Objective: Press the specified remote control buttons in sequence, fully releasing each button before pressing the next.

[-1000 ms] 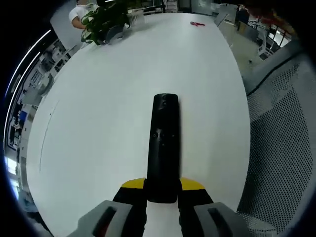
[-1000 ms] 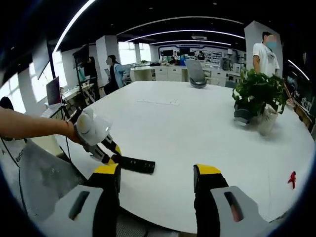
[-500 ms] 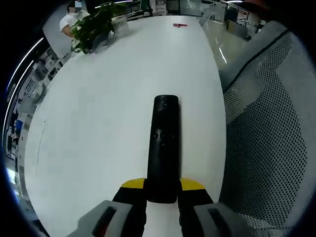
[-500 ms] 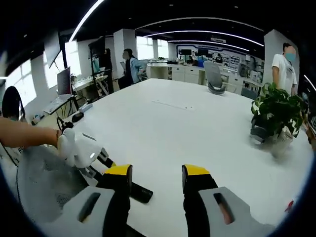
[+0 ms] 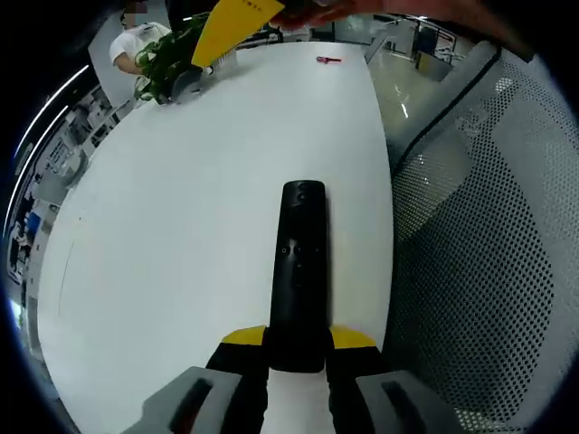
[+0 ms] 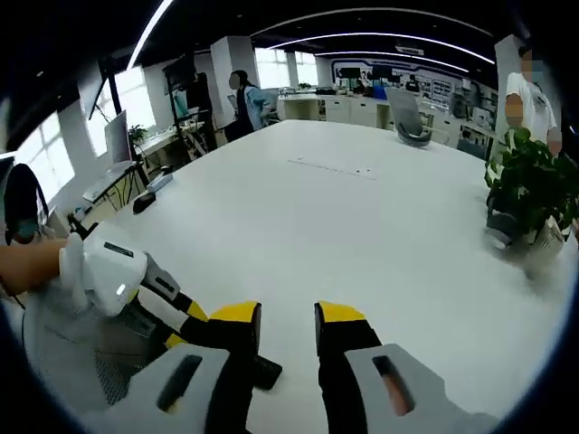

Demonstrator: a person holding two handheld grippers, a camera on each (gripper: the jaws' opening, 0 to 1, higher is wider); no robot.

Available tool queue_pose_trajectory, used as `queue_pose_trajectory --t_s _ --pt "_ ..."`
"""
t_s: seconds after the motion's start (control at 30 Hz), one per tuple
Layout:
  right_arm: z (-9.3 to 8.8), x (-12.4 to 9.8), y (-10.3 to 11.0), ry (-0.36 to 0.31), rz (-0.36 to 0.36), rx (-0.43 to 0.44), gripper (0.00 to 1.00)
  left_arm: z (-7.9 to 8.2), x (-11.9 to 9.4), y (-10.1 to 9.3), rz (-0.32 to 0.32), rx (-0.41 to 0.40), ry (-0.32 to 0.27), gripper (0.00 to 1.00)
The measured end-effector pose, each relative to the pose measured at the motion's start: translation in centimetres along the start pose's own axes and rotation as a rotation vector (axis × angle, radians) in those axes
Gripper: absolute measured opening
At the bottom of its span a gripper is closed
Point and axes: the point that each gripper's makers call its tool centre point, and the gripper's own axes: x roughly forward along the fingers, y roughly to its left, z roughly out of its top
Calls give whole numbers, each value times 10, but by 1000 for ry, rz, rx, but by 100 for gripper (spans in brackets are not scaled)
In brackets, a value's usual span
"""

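Left grip: the left gripper has its yellow-tipped jaws clamped on the near end of the slim black rectangular remote control, apparently to hold it steady, button face up, for pressing.
Remote: it points away along the jaws over the broad white oval table, its far end near the table's right edge, its buttons unobstructed.
Right grip: the right gripper holds its yellow-tipped jaws a narrow gap apart with nothing between them, low over the near edge of the table, the remote's dark end just beside its left jaw.
Approach: a yellow jaw tip of that gripper enters at the far top of the left gripper view, well apart from the buttons; no press looks begun.
Judgement: one tool braces, the other seems meant to poke.
Surroundings: a grey perforated mesh chair back stands right of the table; a leafy green potted plant and a small red object sit at the far side.
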Motion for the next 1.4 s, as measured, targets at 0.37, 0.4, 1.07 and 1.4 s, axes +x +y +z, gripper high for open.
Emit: queue_pose_trajectory --t_s 0.37,0.4,1.07,1.4 --pt "-57 12 20 234 109 -35 0 0 1 -2 -24 14 -35 24" --pt "-67 14 24 285 140 -51 0 0 1 -3 -26 13 -37 24" --pt "-114 29 37 506 182 -204 0 1 0 -3 -26 14 -44 24" --pt "-115 31 35 516 173 -215 0 1 0 -3 -25 16 -44 24"
